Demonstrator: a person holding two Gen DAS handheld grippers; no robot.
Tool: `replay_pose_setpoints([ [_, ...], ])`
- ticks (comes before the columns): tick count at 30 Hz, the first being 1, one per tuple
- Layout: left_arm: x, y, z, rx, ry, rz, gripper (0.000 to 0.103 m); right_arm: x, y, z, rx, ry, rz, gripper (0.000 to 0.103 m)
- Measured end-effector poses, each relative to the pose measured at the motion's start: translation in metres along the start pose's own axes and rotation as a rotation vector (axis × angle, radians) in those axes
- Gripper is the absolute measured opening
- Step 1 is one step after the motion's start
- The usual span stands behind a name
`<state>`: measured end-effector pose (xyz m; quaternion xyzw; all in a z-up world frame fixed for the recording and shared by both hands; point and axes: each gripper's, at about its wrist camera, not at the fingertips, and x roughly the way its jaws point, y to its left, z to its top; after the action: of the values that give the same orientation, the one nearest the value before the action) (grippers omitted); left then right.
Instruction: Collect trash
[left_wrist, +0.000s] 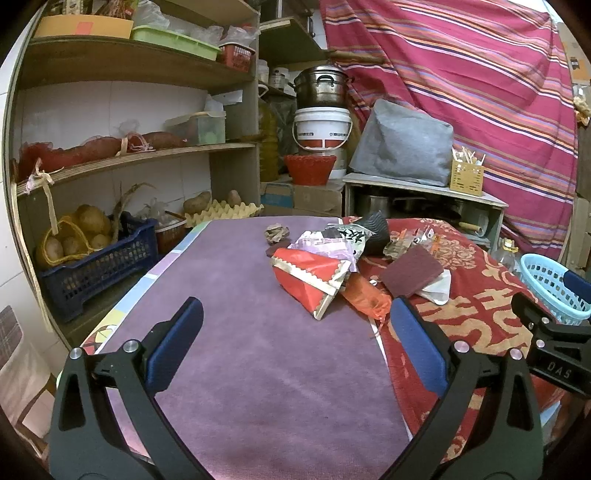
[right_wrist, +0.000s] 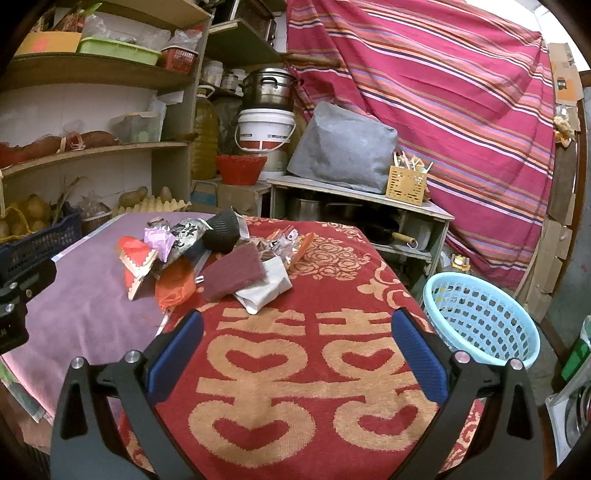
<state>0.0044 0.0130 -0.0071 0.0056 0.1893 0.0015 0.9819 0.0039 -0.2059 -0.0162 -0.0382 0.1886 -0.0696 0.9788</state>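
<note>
A heap of trash lies mid-table: a red and gold packet (left_wrist: 310, 280) (right_wrist: 135, 264), an orange wrapper (left_wrist: 365, 297) (right_wrist: 173, 286), a maroon scouring pad (left_wrist: 412, 271) (right_wrist: 232, 271), a white wrapper (right_wrist: 264, 290), a black cup (right_wrist: 221, 230), a crumpled paper ball (left_wrist: 276, 233). A light blue basket (right_wrist: 476, 319) (left_wrist: 554, 288) stands off the table's right side. My left gripper (left_wrist: 295, 319) is open and empty over the purple cloth, short of the heap. My right gripper (right_wrist: 297, 328) is open and empty over the red cloth, near the basket.
The table carries a purple cloth (left_wrist: 236, 332) on the left and a red patterned cloth (right_wrist: 314, 369) on the right. Shelves with potatoes and a blue crate (left_wrist: 96, 258) stand at left. A low cabinet (right_wrist: 354, 206) with pots stands behind the table.
</note>
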Motion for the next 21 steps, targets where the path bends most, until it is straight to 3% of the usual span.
replay_pose_setpoints([
  [15,0.004,0.002,-0.002,0.014,0.009,0.025,0.098,0.002,0.0,0.005,-0.029,0.03,0.006,0.099],
  [21,0.018,0.013,0.003,-0.02,0.067,0.014,0.098,0.004,-0.013,0.023,0.025,0.013,0.021,0.099],
])
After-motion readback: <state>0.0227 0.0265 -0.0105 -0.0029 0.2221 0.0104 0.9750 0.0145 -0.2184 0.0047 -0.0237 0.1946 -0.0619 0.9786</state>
